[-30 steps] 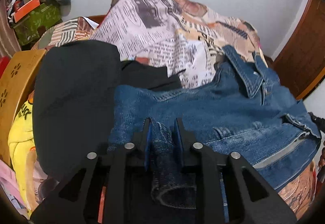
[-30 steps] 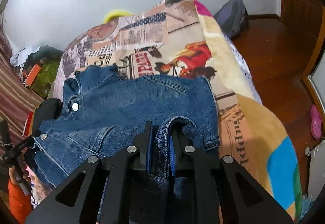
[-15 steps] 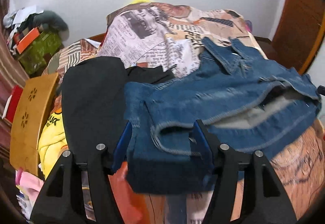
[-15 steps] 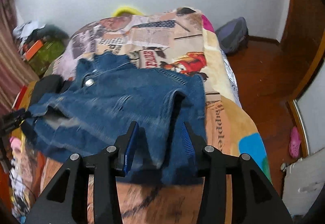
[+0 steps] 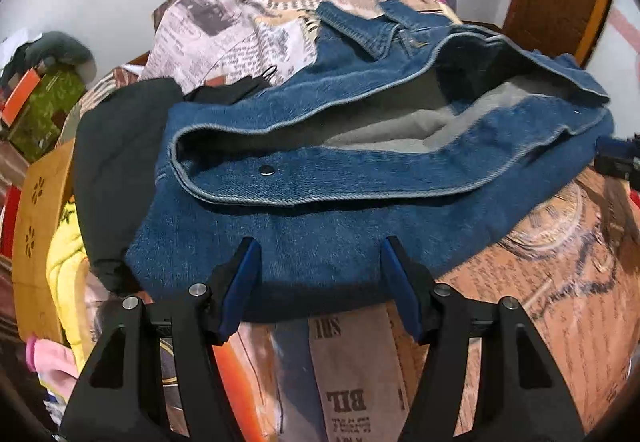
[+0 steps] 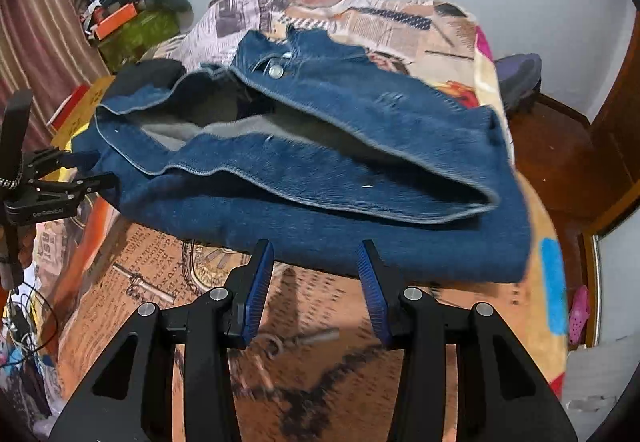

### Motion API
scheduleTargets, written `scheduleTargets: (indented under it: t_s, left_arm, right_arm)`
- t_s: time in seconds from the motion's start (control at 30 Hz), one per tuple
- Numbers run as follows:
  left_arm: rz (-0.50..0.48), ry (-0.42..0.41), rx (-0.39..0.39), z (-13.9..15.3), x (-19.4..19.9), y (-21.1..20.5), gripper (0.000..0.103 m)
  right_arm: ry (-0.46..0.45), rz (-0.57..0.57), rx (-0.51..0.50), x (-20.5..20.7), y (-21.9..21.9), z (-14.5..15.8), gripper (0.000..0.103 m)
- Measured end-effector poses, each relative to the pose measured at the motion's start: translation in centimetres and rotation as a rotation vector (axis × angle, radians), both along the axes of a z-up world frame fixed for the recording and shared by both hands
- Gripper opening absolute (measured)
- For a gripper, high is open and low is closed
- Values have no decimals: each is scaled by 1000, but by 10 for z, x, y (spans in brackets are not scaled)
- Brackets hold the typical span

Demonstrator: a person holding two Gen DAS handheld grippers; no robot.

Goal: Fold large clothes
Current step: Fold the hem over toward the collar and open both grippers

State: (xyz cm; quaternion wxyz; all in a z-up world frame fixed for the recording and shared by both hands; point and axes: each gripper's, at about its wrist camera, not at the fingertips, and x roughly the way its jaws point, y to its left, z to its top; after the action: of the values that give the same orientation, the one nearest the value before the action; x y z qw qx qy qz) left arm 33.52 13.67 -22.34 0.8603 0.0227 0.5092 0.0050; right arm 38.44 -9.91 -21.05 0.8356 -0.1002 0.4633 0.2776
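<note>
A blue denim jacket (image 5: 328, 209) lies folded on the newspaper-print bedspread (image 5: 552, 282), grey lining showing at its open front edge. It also shows in the right wrist view (image 6: 320, 169). My left gripper (image 5: 322, 266) is open and empty, its jaws spread at the jacket's near fold. My right gripper (image 6: 316, 266) is open and empty just in front of the jacket's near edge. The left gripper also shows at the left edge of the right wrist view (image 6: 80, 177).
A black garment (image 5: 116, 161) lies left of the jacket, with yellow clothing (image 5: 64, 266) and a wooden board (image 5: 36, 226) beside it. A green box (image 6: 132, 29) sits at the back left. Wooden floor (image 6: 560, 161) and a door lie to the right of the bed.
Both grippers let go of the denim, opened wide and drew back toward the near edge. The jacket dropped onto the bed in a folded heap.
</note>
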Motion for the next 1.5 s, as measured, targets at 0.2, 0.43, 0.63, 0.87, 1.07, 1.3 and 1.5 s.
scheduleTargets:
  t_s: [0.2, 0.43, 0.63, 0.87, 1.07, 1.3, 1.5]
  left_arm:
    - [17, 10, 6, -10, 24, 5, 66]
    - [70, -12, 54, 0, 75, 27, 69]
    - [201, -57, 89, 23, 120, 67, 69]
    - [239, -104, 38, 33, 107, 86, 69]
    - [188, -100, -24, 27, 84, 62, 69]
    - [96, -95, -77, 19, 59, 14, 69]
    - [79, -82, -9, -2, 39, -1, 69]
  right_arm:
    - [48, 27, -16, 23, 20, -16, 58]
    - [89, 49, -16, 60, 32, -3, 59]
    - [-49, -154, -14, 114, 32, 25, 59]
    - [-102, -209, 71, 116, 19, 41, 60]
    - [-83, -91, 0, 95, 38, 25, 60]
    - [-69, 54, -86, 57, 60, 5, 60]
    - [-69, 82, -175, 41, 55, -17, 59]
